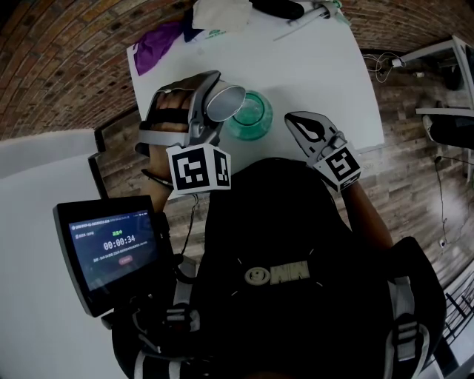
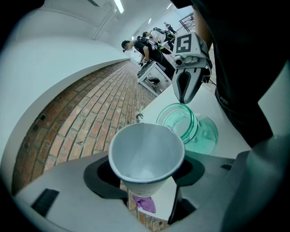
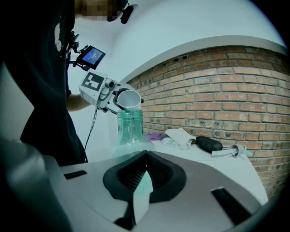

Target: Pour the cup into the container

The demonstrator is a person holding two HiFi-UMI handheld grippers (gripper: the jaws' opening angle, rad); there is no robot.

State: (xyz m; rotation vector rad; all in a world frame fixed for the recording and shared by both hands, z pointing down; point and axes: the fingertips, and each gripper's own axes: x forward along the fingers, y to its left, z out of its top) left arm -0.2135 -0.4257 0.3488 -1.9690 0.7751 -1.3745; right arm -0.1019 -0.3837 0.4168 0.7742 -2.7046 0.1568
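Observation:
A white paper cup [image 1: 229, 100] is tipped on its side over the mouth of a clear green jar [image 1: 250, 118] that stands on the white table [image 1: 318, 66]. My left gripper [image 1: 216, 105] is shut on the cup. Seen from the left gripper view, the cup [image 2: 147, 156] shows a bare white inside, with the green jar [image 2: 181, 120] just beyond its rim. My right gripper [image 1: 311, 132] hangs to the right of the jar, shut with nothing in it. From the right gripper view, the jar [image 3: 130, 124] stands under the cup [image 3: 129, 99], past the shut right gripper [image 3: 146, 156].
At the table's far end lie a purple cloth [image 1: 157, 43], a white cloth [image 1: 222, 13], a black case [image 3: 208, 143] and a plastic tube [image 3: 226, 152]. A small screen [image 1: 111, 248] sits at the person's left. Brick floor surrounds the table; people stand far off [image 2: 145, 43].

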